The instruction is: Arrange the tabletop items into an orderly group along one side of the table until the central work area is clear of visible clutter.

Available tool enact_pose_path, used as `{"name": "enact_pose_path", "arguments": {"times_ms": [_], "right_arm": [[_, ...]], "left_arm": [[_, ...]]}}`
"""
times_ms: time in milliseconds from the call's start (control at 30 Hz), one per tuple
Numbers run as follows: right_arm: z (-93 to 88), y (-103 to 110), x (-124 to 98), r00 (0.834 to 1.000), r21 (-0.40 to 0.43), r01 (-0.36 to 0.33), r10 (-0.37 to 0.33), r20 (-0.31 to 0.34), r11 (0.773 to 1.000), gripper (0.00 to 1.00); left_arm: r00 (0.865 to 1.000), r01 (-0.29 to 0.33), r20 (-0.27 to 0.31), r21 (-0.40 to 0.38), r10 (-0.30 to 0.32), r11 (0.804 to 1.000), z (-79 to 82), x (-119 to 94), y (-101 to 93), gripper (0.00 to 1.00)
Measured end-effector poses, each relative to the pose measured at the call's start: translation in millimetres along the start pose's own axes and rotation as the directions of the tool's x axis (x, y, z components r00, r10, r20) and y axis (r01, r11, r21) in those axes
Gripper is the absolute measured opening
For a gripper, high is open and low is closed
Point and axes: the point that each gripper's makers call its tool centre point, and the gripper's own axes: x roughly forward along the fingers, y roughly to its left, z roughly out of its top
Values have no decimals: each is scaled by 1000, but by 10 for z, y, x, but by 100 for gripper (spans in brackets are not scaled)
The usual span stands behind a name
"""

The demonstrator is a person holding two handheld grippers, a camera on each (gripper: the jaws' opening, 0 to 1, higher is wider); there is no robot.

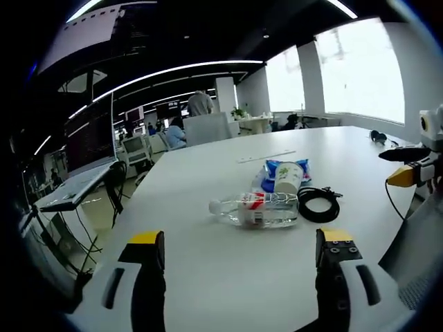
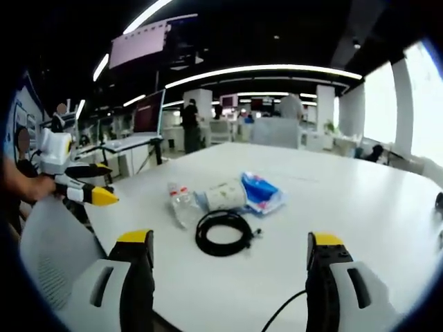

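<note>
A clear water bottle (image 1: pixel 256 209) (image 2: pixel 181 202) lies on its side in the middle of the white table (image 1: pixel 208 277) (image 2: pixel 360 207). Behind it, a paper cup (image 1: pixel 288 177) (image 2: pixel 225 196) lies tipped over on a blue packet (image 1: pixel 275 168) (image 2: pixel 263 191). A coiled black cable (image 1: pixel 318 205) (image 2: pixel 223 233) rests beside the bottle. My left gripper (image 1: pixel 240 257) is open, short of the bottle, and holds nothing; it also enters the right gripper view (image 2: pixel 86 183) in a hand. My right gripper (image 2: pixel 230 259) (image 1: pixel 413 166) is open in front of the coil, with nothing between its jaws.
A thin white strip (image 1: pixel 266 157) and black headphones (image 1: pixel 377 136) lie farther back on the table. A grey chair back (image 2: pixel 55 256) stands at the table edge, and a loose black cable (image 2: pixel 284 315) trails near my right gripper. Desks, monitors and people fill the office behind.
</note>
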Motion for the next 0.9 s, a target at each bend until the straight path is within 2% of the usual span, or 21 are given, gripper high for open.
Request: {"name": "enact_pose_path", "arguments": {"times_ms": [167, 367, 567, 900], "right_arm": [[-32, 28, 7, 1000, 8, -12, 13, -18, 1000, 89], [-42, 58, 7, 999, 16, -32, 33, -22, 999, 89], [-66, 134, 13, 997, -21, -66, 65, -40, 998, 87], [-76, 196, 3, 993, -23, -115, 114, -40, 993, 87]], "left_arm": [[1000, 4, 10, -6, -4, 1000, 18, -7, -1, 89], [1000, 5, -3, 0, -5, 1000, -8, -3, -3, 88], [1000, 4, -7, 6, -4, 1000, -13, -4, -7, 89], [1000, -7, -16, 22, 7, 1000, -21, -6, -3, 90]]}}
